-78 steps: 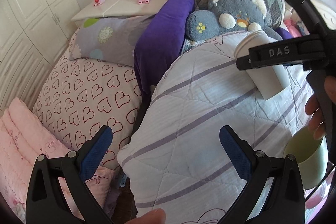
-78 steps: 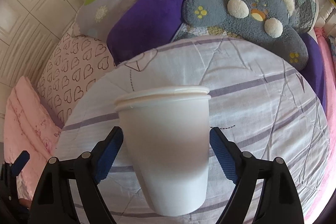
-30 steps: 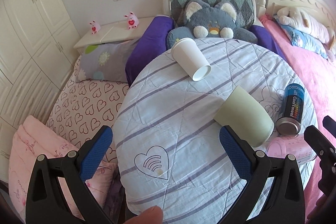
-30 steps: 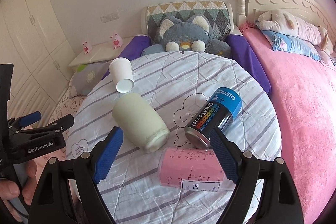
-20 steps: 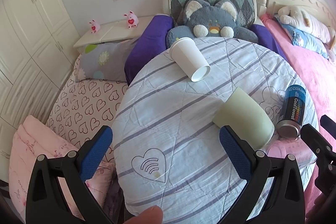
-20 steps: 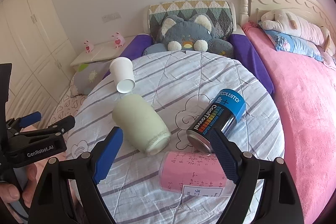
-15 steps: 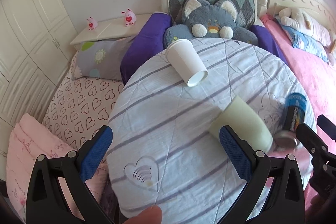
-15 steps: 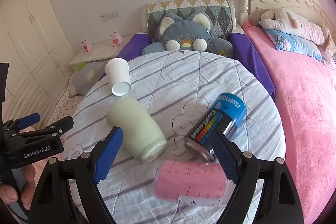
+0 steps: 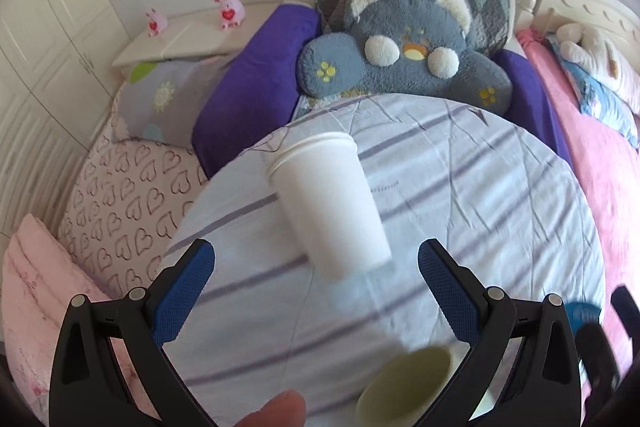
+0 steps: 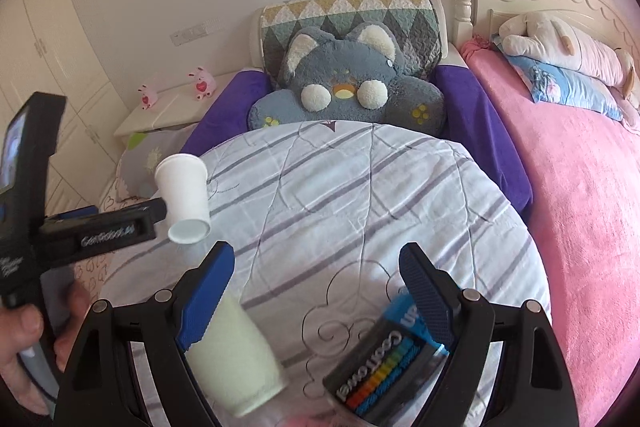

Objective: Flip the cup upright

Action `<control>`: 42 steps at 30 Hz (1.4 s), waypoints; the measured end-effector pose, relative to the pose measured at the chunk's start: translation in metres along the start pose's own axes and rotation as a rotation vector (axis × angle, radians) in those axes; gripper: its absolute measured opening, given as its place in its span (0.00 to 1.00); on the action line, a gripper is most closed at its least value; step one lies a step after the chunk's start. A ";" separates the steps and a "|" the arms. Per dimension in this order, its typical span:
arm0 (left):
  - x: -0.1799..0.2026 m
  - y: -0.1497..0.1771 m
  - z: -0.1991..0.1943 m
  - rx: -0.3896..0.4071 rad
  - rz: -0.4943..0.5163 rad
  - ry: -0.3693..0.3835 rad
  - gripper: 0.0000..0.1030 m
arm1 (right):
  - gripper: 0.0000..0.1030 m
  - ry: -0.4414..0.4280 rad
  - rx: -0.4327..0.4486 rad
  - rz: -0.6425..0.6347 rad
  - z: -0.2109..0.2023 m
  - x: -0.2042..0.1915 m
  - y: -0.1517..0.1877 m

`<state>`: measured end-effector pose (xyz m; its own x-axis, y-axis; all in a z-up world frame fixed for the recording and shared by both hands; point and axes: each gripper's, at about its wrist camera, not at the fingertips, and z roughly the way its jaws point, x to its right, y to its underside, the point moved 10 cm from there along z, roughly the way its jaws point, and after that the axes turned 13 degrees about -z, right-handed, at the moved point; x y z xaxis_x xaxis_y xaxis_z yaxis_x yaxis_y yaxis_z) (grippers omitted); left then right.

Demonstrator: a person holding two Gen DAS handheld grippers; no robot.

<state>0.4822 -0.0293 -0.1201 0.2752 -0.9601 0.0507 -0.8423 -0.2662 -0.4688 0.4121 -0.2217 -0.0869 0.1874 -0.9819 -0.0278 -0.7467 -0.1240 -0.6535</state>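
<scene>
A white paper cup [image 9: 328,203] lies on its side on the striped round table [image 9: 480,195], base toward me. It also shows in the right wrist view [image 10: 185,195]. My left gripper [image 9: 316,283] is open, its jaws on either side of the cup's near end, not touching it. A pale green cup [image 10: 236,355] lies on its side near the front edge, close to my right gripper's left finger; it shows blurred in the left wrist view [image 9: 404,383]. My right gripper [image 10: 316,291] is open and empty above the table.
A blue and black can [image 10: 384,367] lies on its side by the right gripper's right finger. A grey plush cat [image 10: 344,87] sits behind the table. Purple cushions [image 9: 248,87], a heart-print bed [image 9: 120,207] and a pink bed [image 10: 580,187] surround it.
Both grippers have moved forward and lower toward the table. The left gripper has closed in on the white cup, which now lies between its open jaws. The cups have not moved.
</scene>
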 end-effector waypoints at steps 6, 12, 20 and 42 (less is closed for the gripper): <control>0.003 -0.008 0.041 -0.061 -0.031 -0.024 1.00 | 0.83 -0.009 -0.049 -0.005 0.031 0.002 -0.005; 0.002 -0.011 0.063 -0.101 -0.041 -0.033 1.00 | 0.83 -0.017 -0.101 0.006 0.062 0.003 -0.011; 0.001 -0.019 0.080 -0.141 -0.118 -0.008 1.00 | 0.83 -0.030 -0.124 0.005 0.078 0.002 -0.016; 0.029 -0.038 0.035 0.059 0.008 0.133 0.68 | 0.83 -0.048 -0.140 0.017 0.077 0.003 -0.014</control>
<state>0.5390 -0.0443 -0.1318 0.2012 -0.9662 0.1611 -0.8144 -0.2564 -0.5206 0.4721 -0.2117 -0.1359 0.2021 -0.9764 -0.0759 -0.8308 -0.1299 -0.5411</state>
